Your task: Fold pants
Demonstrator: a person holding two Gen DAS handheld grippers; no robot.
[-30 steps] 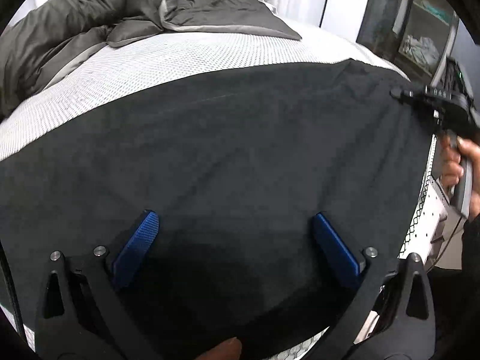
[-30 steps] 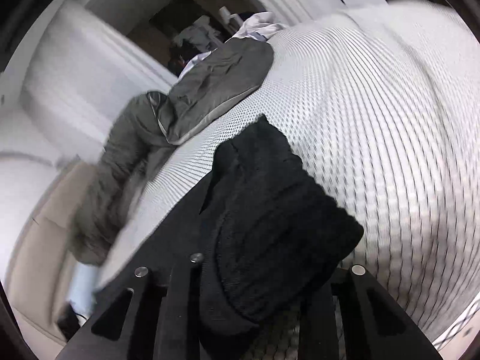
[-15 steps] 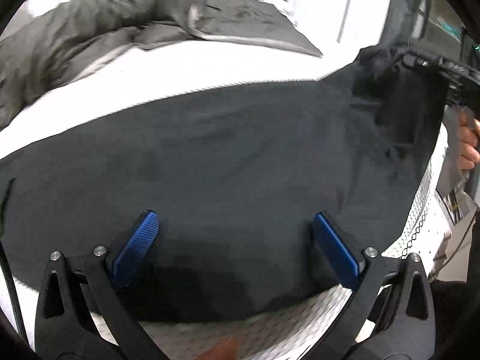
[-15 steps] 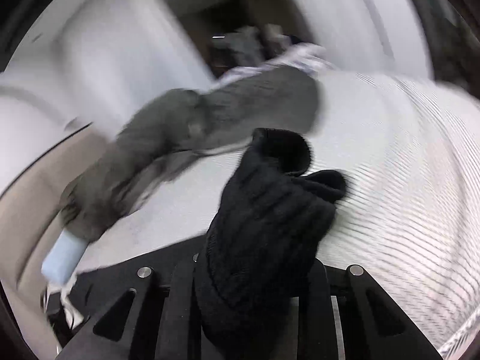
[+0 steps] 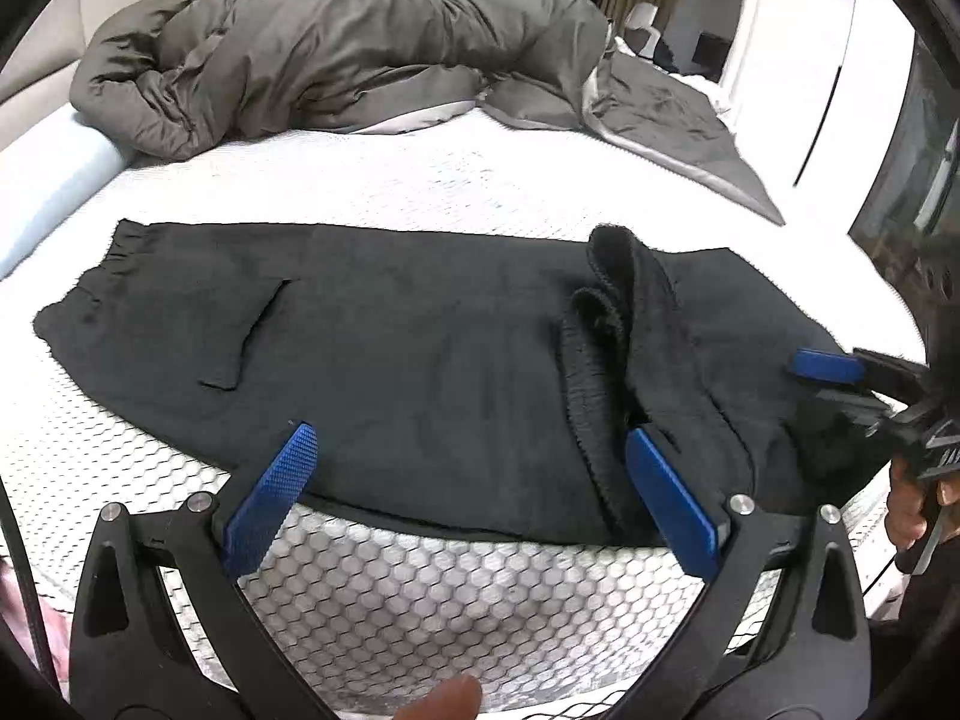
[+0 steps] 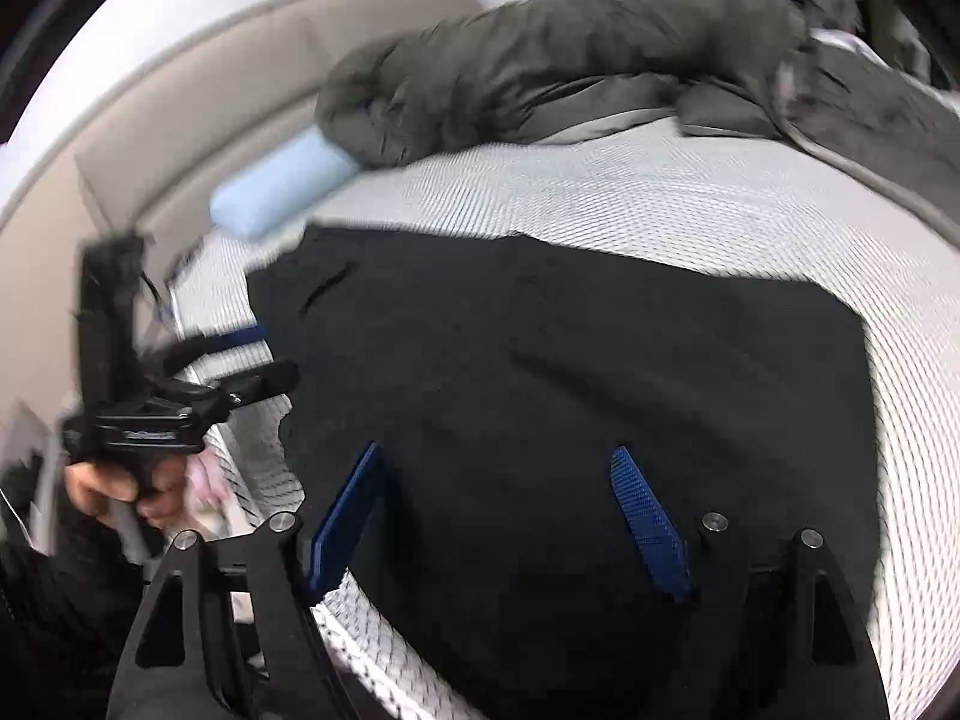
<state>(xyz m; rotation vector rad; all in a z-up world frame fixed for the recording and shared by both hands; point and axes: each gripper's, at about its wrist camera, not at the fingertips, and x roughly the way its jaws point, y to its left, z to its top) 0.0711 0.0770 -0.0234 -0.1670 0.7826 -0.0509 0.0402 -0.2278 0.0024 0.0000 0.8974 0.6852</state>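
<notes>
Black pants lie flat across the white mattress, waistband at the left. The leg end with ribbed cuffs is folded back over the right part. My left gripper is open and empty, just above the pants' near edge. My right gripper is open and empty over the black cloth; in the left wrist view it shows at the right edge. The left gripper shows in the right wrist view at the left.
A grey duvet is bunched along the far side of the bed. A light blue pillow lies by the beige headboard. The mattress's near edge runs under my grippers. A wardrobe and curtains stand at the far right.
My right gripper has let go of the cuff end and opened; the leg end now lies folded over the pants. My left gripper has pulled back toward the near edge.
</notes>
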